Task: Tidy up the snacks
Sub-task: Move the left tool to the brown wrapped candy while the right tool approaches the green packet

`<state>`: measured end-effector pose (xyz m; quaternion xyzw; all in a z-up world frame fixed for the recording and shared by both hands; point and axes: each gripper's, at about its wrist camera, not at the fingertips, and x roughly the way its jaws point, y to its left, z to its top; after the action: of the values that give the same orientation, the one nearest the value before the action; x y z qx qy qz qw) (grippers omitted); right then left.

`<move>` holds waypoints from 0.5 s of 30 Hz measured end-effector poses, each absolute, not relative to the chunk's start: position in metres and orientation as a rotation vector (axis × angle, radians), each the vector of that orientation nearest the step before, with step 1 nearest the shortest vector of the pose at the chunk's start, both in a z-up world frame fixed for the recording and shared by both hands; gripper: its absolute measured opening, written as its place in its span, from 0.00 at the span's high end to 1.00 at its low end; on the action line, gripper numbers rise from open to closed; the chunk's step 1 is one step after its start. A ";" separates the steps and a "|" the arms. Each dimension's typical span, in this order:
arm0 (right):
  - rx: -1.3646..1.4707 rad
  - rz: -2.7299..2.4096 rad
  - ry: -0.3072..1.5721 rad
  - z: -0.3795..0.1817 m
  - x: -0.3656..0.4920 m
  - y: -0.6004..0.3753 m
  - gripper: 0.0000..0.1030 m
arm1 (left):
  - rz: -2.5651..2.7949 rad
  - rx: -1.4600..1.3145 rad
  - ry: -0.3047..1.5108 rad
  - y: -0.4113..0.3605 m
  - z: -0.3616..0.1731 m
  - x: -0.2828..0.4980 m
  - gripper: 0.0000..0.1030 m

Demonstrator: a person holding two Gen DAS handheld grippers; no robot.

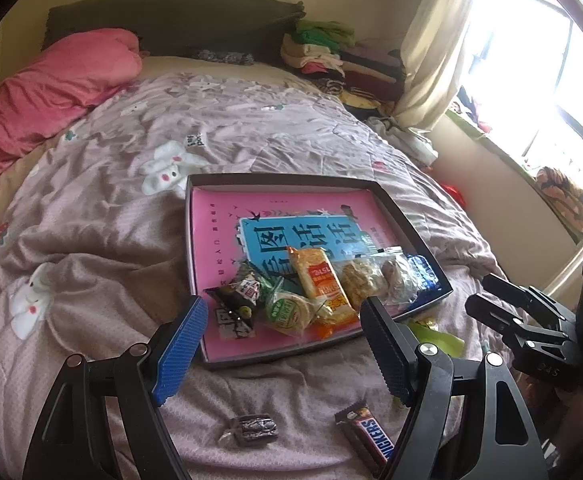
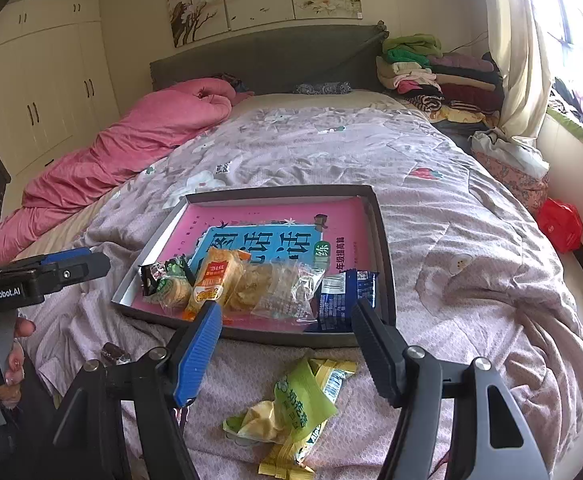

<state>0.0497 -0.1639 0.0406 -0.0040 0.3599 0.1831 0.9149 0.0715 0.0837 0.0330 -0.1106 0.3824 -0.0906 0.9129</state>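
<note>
1. The bed, under a lilac quilt, carries a shallow box tray with a pink book cover as its floor; folded clothes are piled by the headboard.
2. The left gripper hangs over the tray's near edge, jaws wide apart and empty; the tray's snacks lie just beyond its tips.
3. The right gripper is likewise open and empty, above the tray's near rim.
4. Loose on the quilt: a Snickers bar, partly hidden by a finger, a small dark wrapped sweet, and green-and-yellow packets below the right gripper.
5. Several wrapper labels are too small to read.
</note>
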 end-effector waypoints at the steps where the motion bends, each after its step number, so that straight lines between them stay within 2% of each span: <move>1: -0.009 0.376 0.740 0.041 0.049 -0.164 0.35 | -0.185 -0.228 0.790 0.084 0.033 0.071 0.22; 15: -0.032 0.385 0.762 0.034 0.037 -0.167 0.35 | -0.205 -0.218 0.845 0.074 0.022 0.058 0.22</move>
<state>0.0367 -0.1668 0.0342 -0.0153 0.3694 0.1869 0.9101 0.0580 0.0740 0.0222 -0.1053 0.4086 -0.0989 0.9012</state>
